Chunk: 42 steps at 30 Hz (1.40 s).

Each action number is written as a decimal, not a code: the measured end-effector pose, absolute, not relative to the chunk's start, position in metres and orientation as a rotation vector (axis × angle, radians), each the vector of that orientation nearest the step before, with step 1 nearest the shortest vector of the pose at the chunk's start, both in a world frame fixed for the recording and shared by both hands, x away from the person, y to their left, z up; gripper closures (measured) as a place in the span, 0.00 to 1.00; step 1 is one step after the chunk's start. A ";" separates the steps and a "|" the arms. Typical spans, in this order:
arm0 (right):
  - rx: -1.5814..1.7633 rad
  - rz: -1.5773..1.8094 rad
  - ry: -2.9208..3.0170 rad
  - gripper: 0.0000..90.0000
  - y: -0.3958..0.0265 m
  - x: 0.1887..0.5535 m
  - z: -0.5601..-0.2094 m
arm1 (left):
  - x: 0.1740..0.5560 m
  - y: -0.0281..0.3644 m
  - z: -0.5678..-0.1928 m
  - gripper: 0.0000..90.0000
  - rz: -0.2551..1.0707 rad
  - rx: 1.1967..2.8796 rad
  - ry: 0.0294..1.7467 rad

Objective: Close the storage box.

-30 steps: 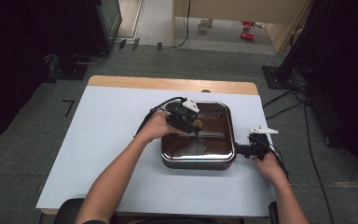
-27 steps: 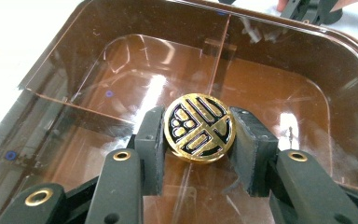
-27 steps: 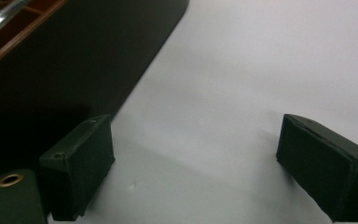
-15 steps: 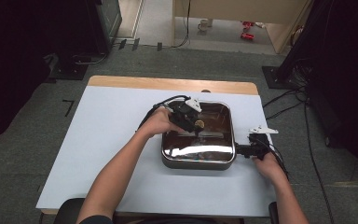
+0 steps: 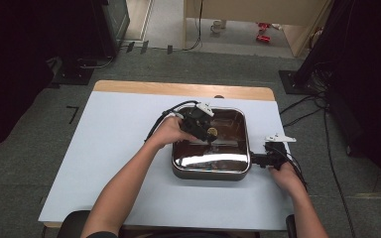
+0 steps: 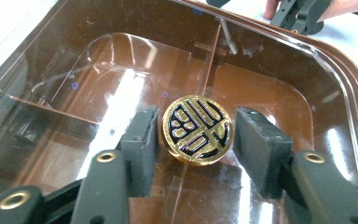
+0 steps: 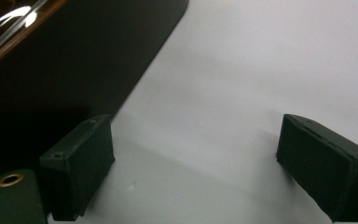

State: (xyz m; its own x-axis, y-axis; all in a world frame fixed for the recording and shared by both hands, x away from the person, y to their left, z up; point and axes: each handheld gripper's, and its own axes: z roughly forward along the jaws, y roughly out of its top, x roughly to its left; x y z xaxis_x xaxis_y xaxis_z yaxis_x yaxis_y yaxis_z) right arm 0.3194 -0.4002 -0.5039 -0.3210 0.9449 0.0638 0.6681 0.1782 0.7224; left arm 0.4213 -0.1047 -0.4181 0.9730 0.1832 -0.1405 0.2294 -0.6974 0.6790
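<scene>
Centrally on white table [image 5: 114, 148]: square dark pan [image 5: 211, 171] under brown see-through lid [image 6: 307, 70], round gold-and-black knob [image 6: 197, 129] at lid's middle. Left gripper [image 6: 192, 140] over lid, jaws just been opening, now parted either side of knob, left pad [image 6: 140, 144] at knob's edge, right pad clear of it. Right gripper [image 7: 193, 163] at pan's right side, spread wide, bare table between pads, nothing held.

Unreadable gold emblem on lid knob [image 6: 197, 129]
</scene>
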 end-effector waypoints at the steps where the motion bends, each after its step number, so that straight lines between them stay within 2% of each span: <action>1: 1.520 0.939 2.061 0.12 -0.400 0.319 -0.504 | 0.420 -0.105 -0.418 0.51 -0.067 2.358 0.292; 12: 1.517 0.939 2.062 0.12 -0.400 0.319 -0.504 | 0.410 -0.092 -0.403 0.39 0.004 2.329 0.353; 21: 1.517 0.940 2.061 0.12 -0.400 0.319 -0.504 | 0.402 -0.065 -0.393 0.31 0.057 2.251 0.456; 25: 1.517 0.941 2.060 0.12 -0.400 0.319 -0.504 | 0.397 -0.047 -0.389 0.30 0.123 2.217 0.516; 42: 1.513 0.935 2.060 0.12 -0.400 0.319 -0.504 | 0.380 0.010 -0.400 0.28 0.222 2.137 0.729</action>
